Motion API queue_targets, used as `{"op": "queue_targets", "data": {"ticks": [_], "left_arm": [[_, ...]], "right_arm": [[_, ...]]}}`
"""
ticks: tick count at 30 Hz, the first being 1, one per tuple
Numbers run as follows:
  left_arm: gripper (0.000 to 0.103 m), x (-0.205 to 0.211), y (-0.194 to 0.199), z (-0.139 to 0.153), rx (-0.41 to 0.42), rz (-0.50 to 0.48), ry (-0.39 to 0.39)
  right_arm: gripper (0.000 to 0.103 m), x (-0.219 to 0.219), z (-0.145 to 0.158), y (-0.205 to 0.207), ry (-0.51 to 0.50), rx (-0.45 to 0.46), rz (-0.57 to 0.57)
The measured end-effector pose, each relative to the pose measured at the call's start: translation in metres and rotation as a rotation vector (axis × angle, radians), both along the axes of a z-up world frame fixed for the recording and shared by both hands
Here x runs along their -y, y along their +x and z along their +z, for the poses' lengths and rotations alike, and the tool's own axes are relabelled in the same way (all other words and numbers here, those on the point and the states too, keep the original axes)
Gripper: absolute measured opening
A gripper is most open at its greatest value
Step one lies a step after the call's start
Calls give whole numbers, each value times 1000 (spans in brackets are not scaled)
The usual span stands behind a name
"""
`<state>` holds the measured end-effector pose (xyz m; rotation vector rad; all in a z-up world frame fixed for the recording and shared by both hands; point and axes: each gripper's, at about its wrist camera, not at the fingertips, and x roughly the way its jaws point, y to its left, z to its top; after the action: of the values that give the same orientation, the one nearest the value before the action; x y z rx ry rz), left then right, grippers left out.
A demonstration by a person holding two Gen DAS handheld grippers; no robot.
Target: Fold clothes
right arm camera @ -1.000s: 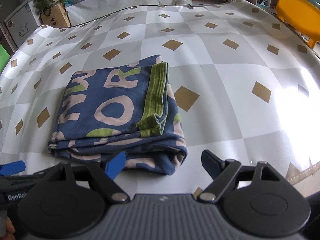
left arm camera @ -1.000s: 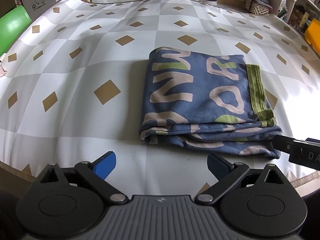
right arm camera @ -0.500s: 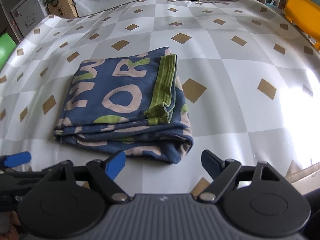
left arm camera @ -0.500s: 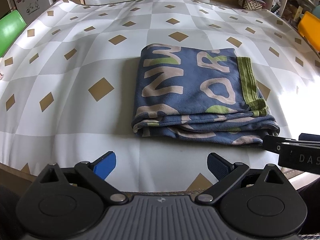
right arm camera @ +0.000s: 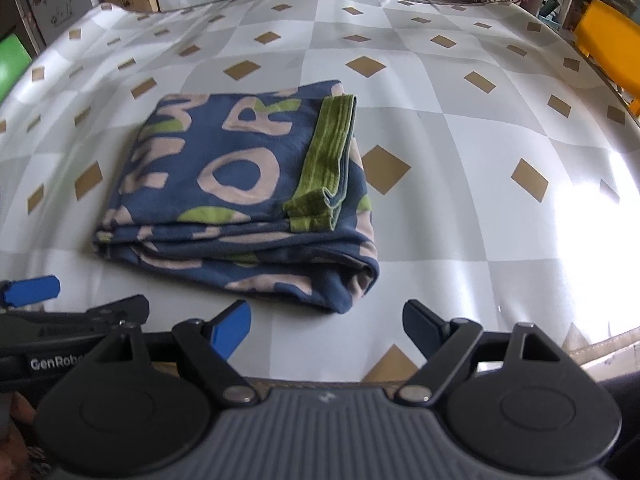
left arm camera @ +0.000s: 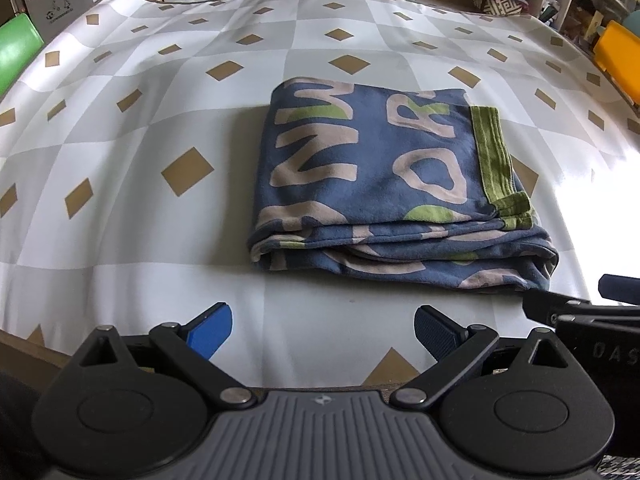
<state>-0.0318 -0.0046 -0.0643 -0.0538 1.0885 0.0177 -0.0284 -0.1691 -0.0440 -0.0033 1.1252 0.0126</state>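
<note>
A blue garment with pale letters and a green band lies folded into a thick rectangle on the table; in the right wrist view the same folded garment sits left of centre. My left gripper is open and empty, hovering over the table's near edge, short of the fold's front. My right gripper is open too, nothing between its fingers, just before the garment's near right corner. Each gripper shows at the other view's edge: the right one, the left one.
The table carries a grey-and-white checked cloth with tan diamonds. A yellow chair stands at the right, a green one at the left. Boxes and shelves line the far side. Glare washes the cloth at the right.
Both grippers have pulled back from the folded garment towards the table's near edge and lifted a little. The garment lies where it was. Both stay open.
</note>
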Motion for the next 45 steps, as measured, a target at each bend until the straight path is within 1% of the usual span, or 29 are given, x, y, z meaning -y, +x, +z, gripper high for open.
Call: {"op": "queue_targets", "data": {"ticks": [6,12,14,18,22,28,31,33,37,45], "left_arm": [[99,9,4,-7,-17,-21,4],[99,16,7,-11,-32,-41,27],[99,14,8,-13,-42,-38,22],[99,12,10,-16,-63,-23,-16],[99,12,13,-18,-72,-19,-18],[99,8,16,-20,-82,3,-44],[99,8,18,-21,-88,7,-34],[99,7,19,-21,-87,9,-29],[99,6,21,-20,-84,12,-35],[99,2,25,-19,-82,24,-51]], "right_arm": [[82,11,-6,3,16,-25,-54],[82,17,-11,6,28,-41,-97],[83,17,-13,7,23,-45,-107],[82,19,-14,9,29,-27,-133],[83,21,-16,11,40,-25,-150],[83,17,-11,12,63,12,-118],[83,11,-11,13,51,24,-96],[83,11,-12,14,61,26,-92],[84,9,-11,16,51,46,-80],[84,7,-9,32,42,10,-27]]}}
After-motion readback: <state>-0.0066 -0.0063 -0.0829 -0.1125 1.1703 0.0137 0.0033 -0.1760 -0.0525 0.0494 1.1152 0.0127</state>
